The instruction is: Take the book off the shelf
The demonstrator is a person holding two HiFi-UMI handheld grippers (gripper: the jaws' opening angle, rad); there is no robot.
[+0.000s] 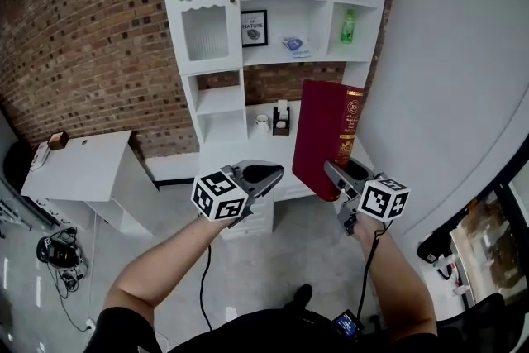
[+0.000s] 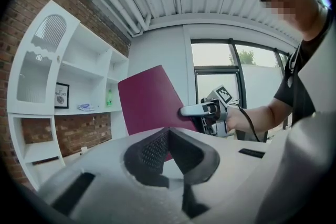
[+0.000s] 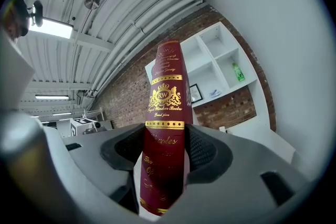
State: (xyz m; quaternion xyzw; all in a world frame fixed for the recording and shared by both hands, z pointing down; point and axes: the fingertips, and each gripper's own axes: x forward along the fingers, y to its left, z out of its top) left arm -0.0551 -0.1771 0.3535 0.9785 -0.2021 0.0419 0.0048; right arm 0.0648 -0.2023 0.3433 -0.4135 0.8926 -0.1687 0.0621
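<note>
The right gripper (image 3: 166,148) is clenched on the lower spine of the maroon book (image 1: 324,135) and holds it upright in the air. The book is clear of the white shelf unit (image 1: 216,99), near its right side (gold lettering faces this gripper's camera). The left gripper (image 1: 266,173), left of the book, has its jaws pressed together on nothing.

Red brick wall (image 1: 99,29) behind, plain grey wall (image 1: 446,54) at right; white desk (image 1: 83,165) on grey floor (image 1: 306,236); ribbed ceiling (image 3: 121,2) with strip light (image 3: 50,29); tall windows (image 2: 212,55).
</note>
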